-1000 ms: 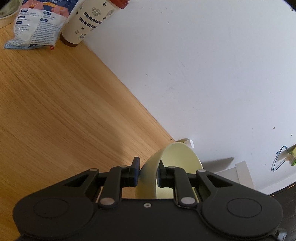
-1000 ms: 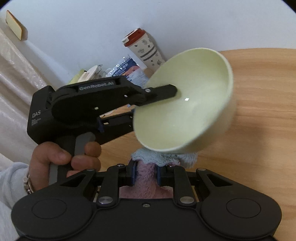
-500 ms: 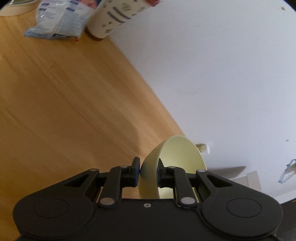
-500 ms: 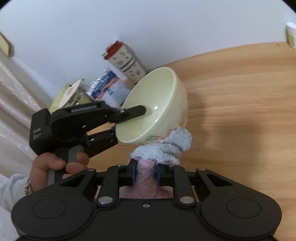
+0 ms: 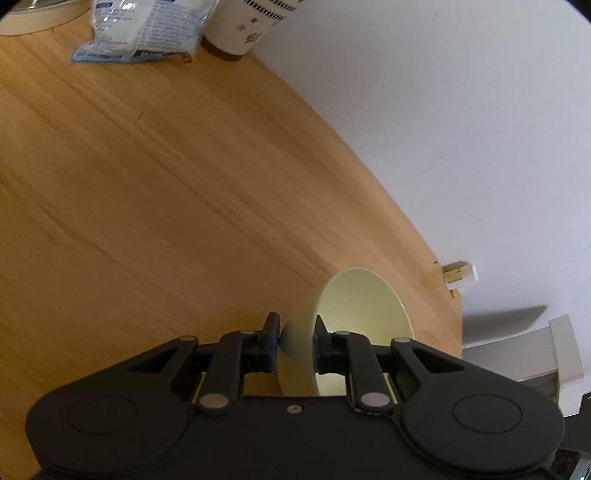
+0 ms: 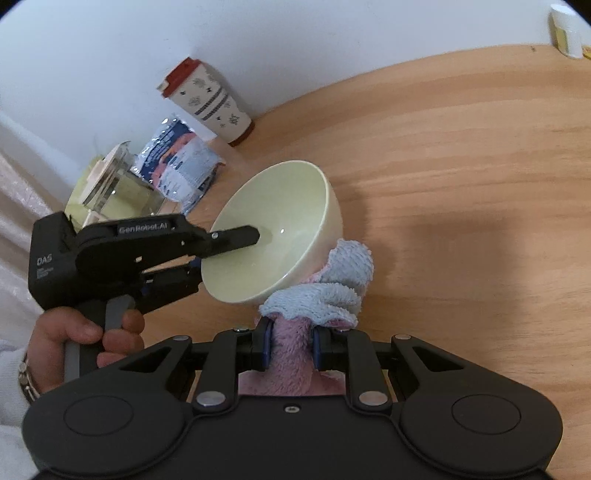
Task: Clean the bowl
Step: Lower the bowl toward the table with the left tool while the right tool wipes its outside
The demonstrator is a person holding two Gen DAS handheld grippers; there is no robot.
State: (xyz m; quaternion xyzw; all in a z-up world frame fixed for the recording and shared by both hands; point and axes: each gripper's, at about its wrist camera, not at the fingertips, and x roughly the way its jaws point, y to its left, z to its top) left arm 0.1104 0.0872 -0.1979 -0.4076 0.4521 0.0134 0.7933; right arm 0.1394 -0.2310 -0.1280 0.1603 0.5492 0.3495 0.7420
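Wood table [image 6: 461, 155], pushed against white wall. On it, far corner: tumbler [image 6: 210, 103] upright by the wall, foil packet [image 6: 177, 166] flat just beside it, glass container [image 6: 114, 184] next. Small white bottle [image 6: 565, 29] at opposite edge.
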